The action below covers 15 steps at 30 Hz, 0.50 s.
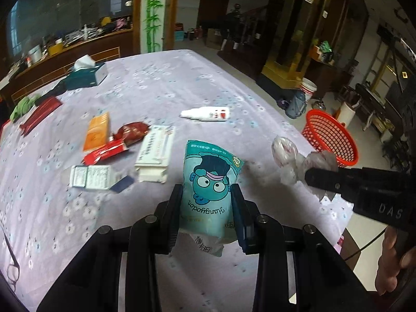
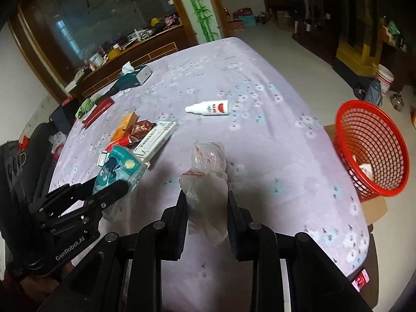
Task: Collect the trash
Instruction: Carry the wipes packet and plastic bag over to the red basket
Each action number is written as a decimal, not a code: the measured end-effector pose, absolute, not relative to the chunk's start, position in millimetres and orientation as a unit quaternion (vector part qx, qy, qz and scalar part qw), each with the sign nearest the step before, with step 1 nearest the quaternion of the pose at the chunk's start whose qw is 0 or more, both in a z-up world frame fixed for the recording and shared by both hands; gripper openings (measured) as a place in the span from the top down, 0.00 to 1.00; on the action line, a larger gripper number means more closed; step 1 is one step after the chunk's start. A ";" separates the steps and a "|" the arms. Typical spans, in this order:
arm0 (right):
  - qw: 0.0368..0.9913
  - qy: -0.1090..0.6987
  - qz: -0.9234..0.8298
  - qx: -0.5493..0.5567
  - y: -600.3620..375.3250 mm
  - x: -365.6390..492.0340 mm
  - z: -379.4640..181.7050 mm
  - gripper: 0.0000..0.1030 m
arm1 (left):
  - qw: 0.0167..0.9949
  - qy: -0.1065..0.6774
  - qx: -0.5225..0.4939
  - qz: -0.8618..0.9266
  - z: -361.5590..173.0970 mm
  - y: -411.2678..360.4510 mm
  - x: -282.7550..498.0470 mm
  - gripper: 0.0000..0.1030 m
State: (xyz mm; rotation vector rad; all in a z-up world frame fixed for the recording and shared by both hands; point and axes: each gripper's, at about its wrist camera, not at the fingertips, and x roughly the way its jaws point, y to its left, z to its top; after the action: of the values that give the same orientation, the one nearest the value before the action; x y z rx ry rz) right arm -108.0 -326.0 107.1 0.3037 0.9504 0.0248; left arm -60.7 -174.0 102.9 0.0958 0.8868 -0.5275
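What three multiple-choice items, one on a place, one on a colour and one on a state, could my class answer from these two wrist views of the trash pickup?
1. Where does the basket stand?
A. In the middle of the table
B. Off the table's edge, on the right gripper's side
C. Beside the tissue box

2. What colour is the basket?
A. Red
B. Blue
C. White

3. What does the left gripper hold?
A. Nothing, its jaws are wide open
B. The white bottle
C. The teal cartoon packet

Answers:
1 B, since the right wrist view shows it past the cloth's edge, on a cardboard box.
2 A, as its mesh is red in both views.
3 C, because the jaws press on the packet's two sides, while the white bottle lies apart on the cloth.
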 end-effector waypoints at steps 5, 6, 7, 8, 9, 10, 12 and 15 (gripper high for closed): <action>0.883 0.444 0.001 0.154 -342.8 -119.9 112.5 0.72 | 0.865 0.421 0.057 -0.267 106.9 -194.8 -63.9 0.67; 0.883 0.443 -0.002 0.156 -346.2 -121.6 112.7 0.72 | 0.865 0.420 0.059 -0.269 107.5 -197.8 -64.5 0.67; 0.882 0.443 -0.004 0.159 -348.8 -122.7 112.7 0.72 | 0.865 0.418 0.062 -0.272 108.6 -201.9 -66.1 0.67; 0.882 0.443 -0.006 0.161 -351.1 -124.0 112.7 0.72 | 0.864 0.418 0.064 -0.273 109.1 -204.7 -66.8 0.67; 0.882 0.443 -0.008 0.162 -353.2 -125.9 112.4 0.72 | 0.864 0.417 0.065 -0.275 109.8 -207.7 -67.7 0.67; 0.882 0.442 -0.009 0.162 -355.6 -126.9 113.1 0.72 | 0.864 0.416 0.065 -0.277 110.7 -209.8 -68.4 0.67; 0.883 0.440 -0.010 0.162 -357.6 -128.2 114.3 0.72 | 0.864 0.414 0.066 -0.278 112.4 -213.3 -69.2 0.67; 0.885 0.437 -0.011 0.162 -361.1 -129.9 117.6 0.72 | 0.865 0.413 0.065 -0.279 113.3 -216.4 -68.7 0.67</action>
State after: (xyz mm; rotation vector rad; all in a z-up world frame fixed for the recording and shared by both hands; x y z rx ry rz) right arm -129.9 -361.1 117.6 0.3378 0.9081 -0.0223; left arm -68.7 -216.4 113.3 0.1364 0.8649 -0.5845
